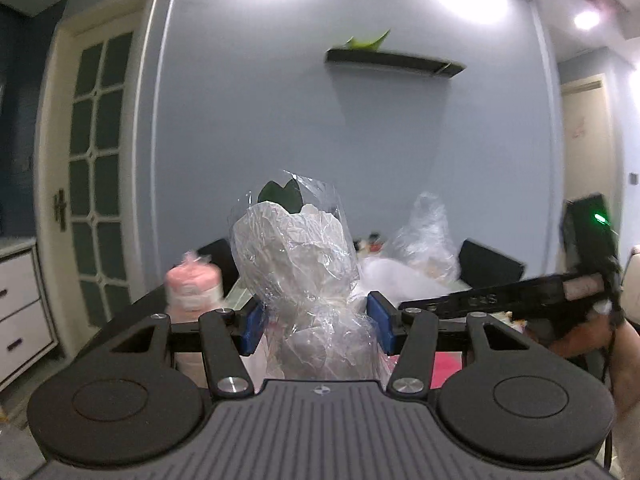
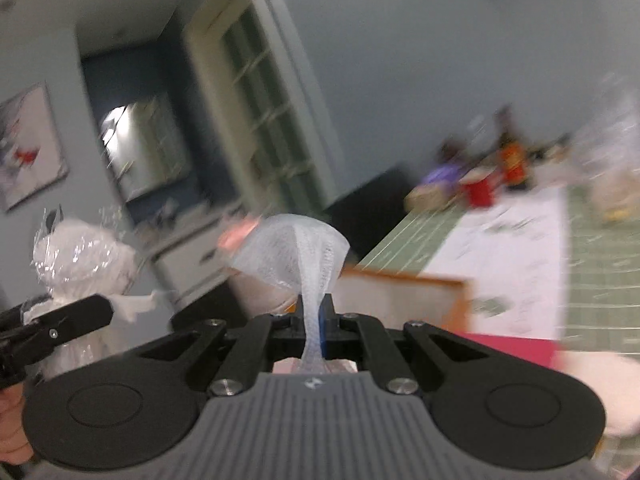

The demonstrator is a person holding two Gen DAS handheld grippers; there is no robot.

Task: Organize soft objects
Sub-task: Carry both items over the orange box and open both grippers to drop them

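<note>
My left gripper point(image 1: 316, 326) is shut on a white soft toy wrapped in clear crinkled plastic point(image 1: 300, 256) and holds it upright in the air; the wrapped toy also shows at the left of the right wrist view point(image 2: 80, 264). My right gripper point(image 2: 316, 320) is shut on a piece of white mesh cloth point(image 2: 296, 256), which fans out above the jaws. A pink roll in plastic point(image 1: 194, 288) stands to the left behind the left gripper. The right gripper's body shows at the right of the left wrist view point(image 1: 520, 296).
A table with a green grid mat point(image 2: 600, 264) and a white sheet point(image 2: 516, 248) lies to the right. An orange-rimmed box point(image 2: 404, 300) sits just beyond my right gripper. Clear bags point(image 1: 424, 236), a red cup point(image 2: 478, 190) and bottles stand further back. White drawers point(image 1: 20, 292) are at left.
</note>
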